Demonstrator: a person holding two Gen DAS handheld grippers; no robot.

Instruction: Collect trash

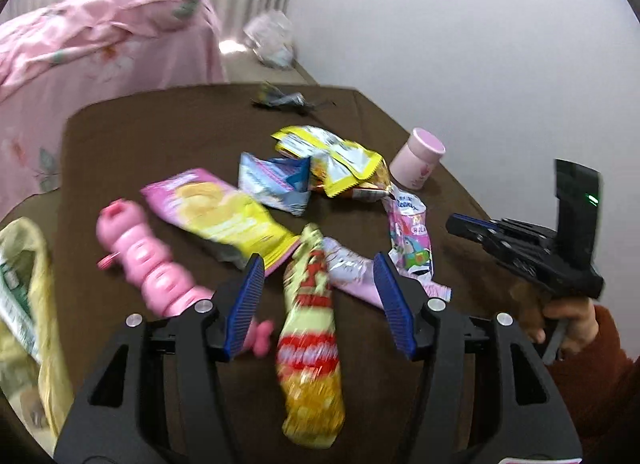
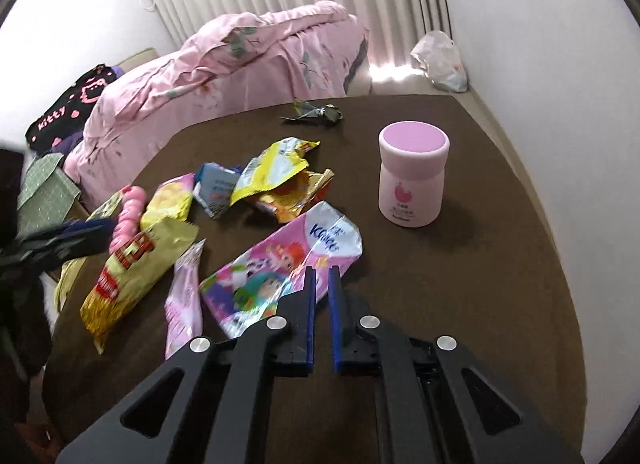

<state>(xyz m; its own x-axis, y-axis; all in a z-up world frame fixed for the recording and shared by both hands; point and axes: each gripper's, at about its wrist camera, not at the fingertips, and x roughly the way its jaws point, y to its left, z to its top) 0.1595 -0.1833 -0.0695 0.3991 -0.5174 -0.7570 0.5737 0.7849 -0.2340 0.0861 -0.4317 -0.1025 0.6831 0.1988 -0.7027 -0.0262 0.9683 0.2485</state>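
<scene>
At the far left a crinkly pale-yellow plastic bag (image 1: 24, 304) sags off the brown cloth-covered tabletop (image 1: 120, 136). Next lies a bumpy pink plastic bottle (image 1: 152, 268), then glossy foil wrappers: a pink-and-yellow pouch (image 1: 216, 212) and a long yellow-and-red packet (image 1: 310, 352) lying between the left gripper (image 1: 320, 284), whose ribbed blue fingers stand apart, clear of it. A soft pink tissue pack (image 2: 280, 260) lies beside the right gripper (image 2: 322, 276), fingers nearly together on nothing. Rightmost stands a smooth pink-lidded jar (image 2: 412, 180).
</scene>
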